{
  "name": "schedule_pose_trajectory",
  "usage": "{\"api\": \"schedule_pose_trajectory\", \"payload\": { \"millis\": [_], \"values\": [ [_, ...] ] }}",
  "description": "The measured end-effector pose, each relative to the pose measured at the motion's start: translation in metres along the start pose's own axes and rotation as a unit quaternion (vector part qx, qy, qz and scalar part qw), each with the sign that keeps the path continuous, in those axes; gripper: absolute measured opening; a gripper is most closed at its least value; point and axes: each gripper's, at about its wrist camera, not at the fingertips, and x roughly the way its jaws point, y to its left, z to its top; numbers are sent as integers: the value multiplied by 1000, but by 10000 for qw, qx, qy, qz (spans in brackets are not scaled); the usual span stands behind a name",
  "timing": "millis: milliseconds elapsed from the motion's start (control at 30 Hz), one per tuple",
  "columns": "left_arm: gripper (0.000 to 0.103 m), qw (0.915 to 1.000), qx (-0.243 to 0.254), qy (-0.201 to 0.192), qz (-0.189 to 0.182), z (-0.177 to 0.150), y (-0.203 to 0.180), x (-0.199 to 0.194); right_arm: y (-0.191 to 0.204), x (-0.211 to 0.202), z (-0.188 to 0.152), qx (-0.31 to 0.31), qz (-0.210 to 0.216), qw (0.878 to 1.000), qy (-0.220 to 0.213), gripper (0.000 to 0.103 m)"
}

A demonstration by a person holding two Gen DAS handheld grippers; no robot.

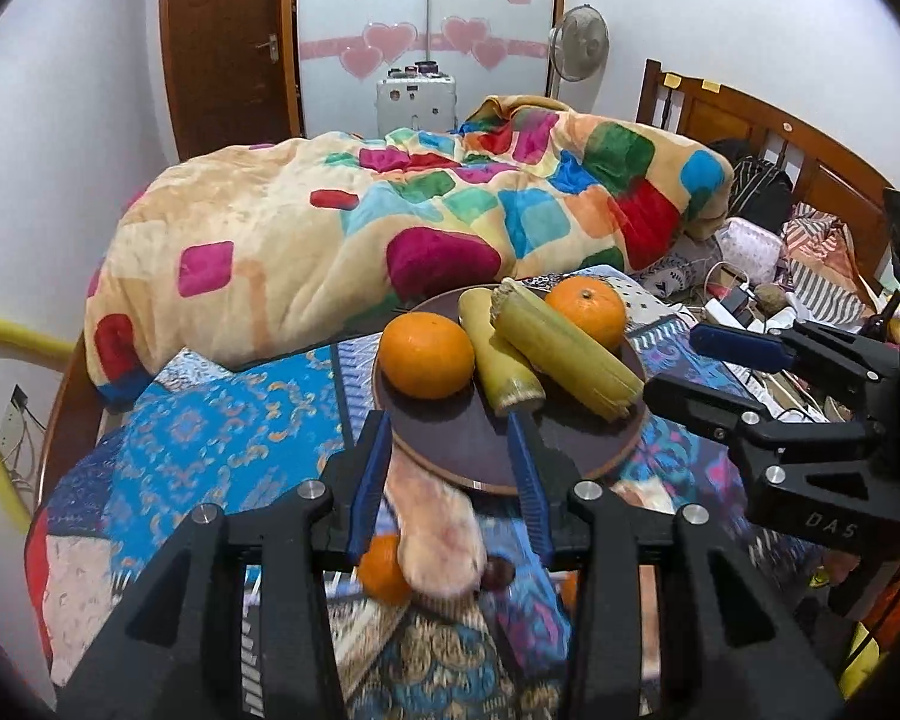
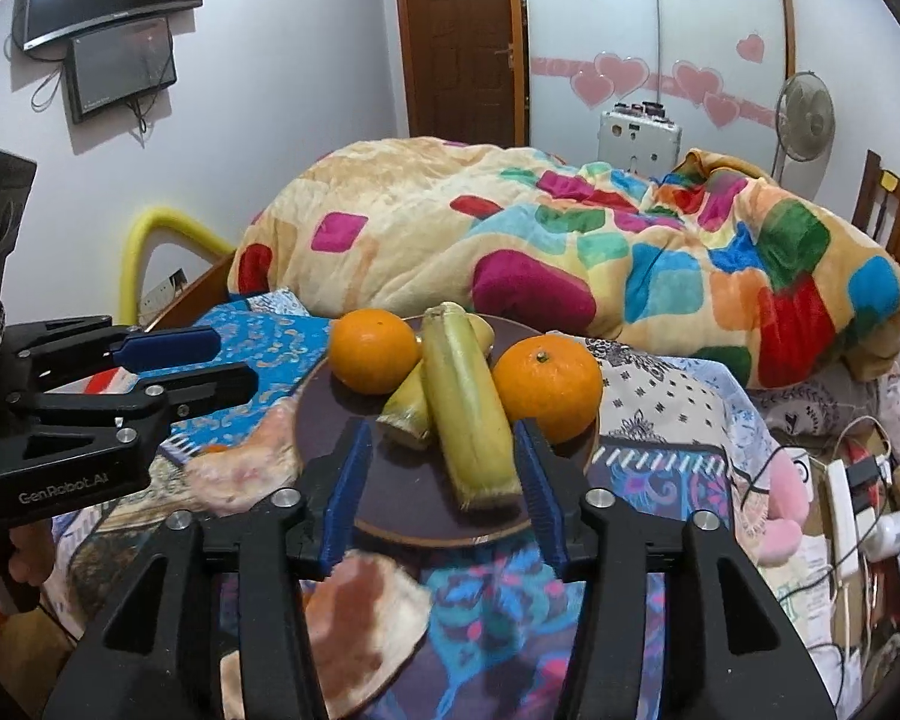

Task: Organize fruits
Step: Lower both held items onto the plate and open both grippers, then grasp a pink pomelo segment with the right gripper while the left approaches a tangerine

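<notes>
A dark round plate [image 1: 486,450] [image 2: 402,504] sits on the patterned bedspread. It holds two oranges [image 1: 427,354] [image 1: 588,309] and two yellow-green sugarcane pieces [image 1: 498,354] [image 1: 564,351]. In the right wrist view the oranges [image 2: 373,349] [image 2: 549,384] flank the cane pieces [image 2: 471,408] [image 2: 408,411]. My left gripper [image 1: 450,426] is open and empty at the plate's near edge. My right gripper [image 2: 441,438] is open and empty, its jaws on either side of the long cane piece without touching it. Another orange [image 1: 381,570] lies below the left gripper.
A multicoloured quilt [image 1: 390,222] is heaped behind the plate. A peach plush cloth [image 1: 444,534] [image 2: 366,624] lies in front of it. Cables, a power strip [image 2: 843,516] and clutter fill the right side. The wooden headboard [image 1: 768,126] stands at far right.
</notes>
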Motion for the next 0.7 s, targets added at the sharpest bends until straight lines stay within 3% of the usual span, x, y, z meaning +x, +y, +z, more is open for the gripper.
{"api": "schedule_pose_trajectory", "payload": {
  "millis": [167, 367, 533, 700],
  "values": [
    [59, 9999, -24, -154, 56, -17, 1, -29, 11, -21, -10, 11, -73, 9999, -124, 65],
    [61, 9999, 5, -77, 108, -43, 3, -46, 24, -32, -33, -15, -113, 9999, -55, 69],
    [63, 9999, 16, 24, 170, -66, 7, -49, 30, -30, -53, 76, -94, 9999, 33, 82],
    [63, 9995, -8, 247, 203, -89, 12, -41, 32, -12, -70, 262, -57, 9992, 311, 83]
  ]
}}
